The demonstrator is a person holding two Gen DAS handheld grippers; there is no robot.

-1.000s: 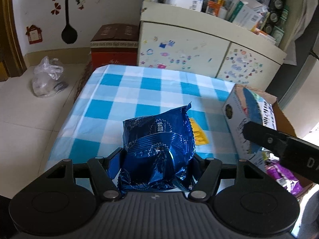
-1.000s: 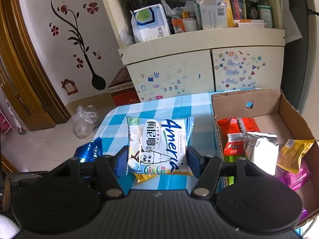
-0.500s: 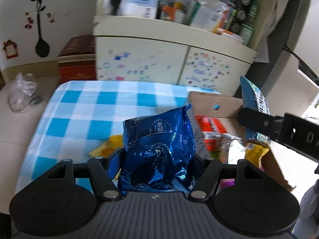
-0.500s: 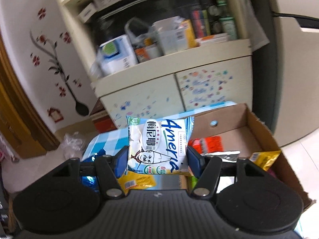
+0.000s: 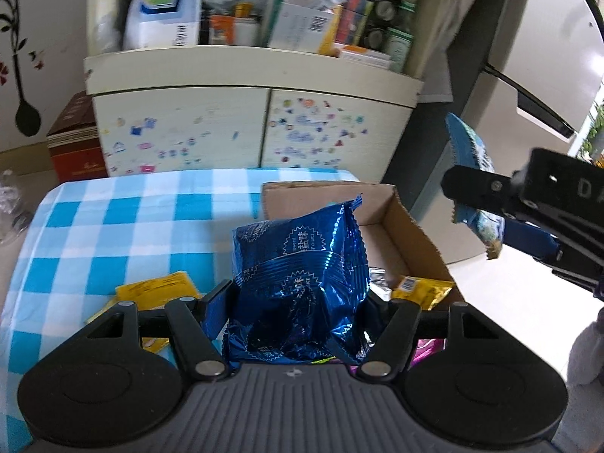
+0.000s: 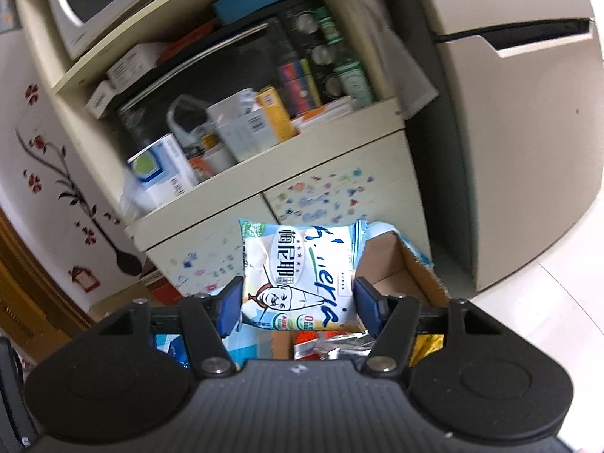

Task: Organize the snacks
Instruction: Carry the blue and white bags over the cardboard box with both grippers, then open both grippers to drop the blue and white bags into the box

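My left gripper (image 5: 294, 302) is shut on a shiny dark blue snack bag (image 5: 302, 275), held above the near edge of an open cardboard box (image 5: 411, 222). A yellow packet (image 5: 422, 290) and a silver one lie in the box. My right gripper (image 6: 298, 304) is shut on a white and light blue snack bag (image 6: 298, 275), held in the air above the box (image 6: 411, 283). It also shows at the right of the left wrist view (image 5: 472, 188), right of the box. A yellow packet (image 5: 158, 290) lies on the checked tablecloth (image 5: 132, 226).
A cream cupboard (image 5: 245, 113) with stickers and a crowded shelf stands behind the table. A red-brown carton (image 5: 75, 143) sits on the floor at its left. A large cream appliance (image 6: 509, 132) stands to the right.
Both grippers have moved right and up with their bags. The left now hangs at the box's edge; the right has risen and tilted up, so less of the box shows.
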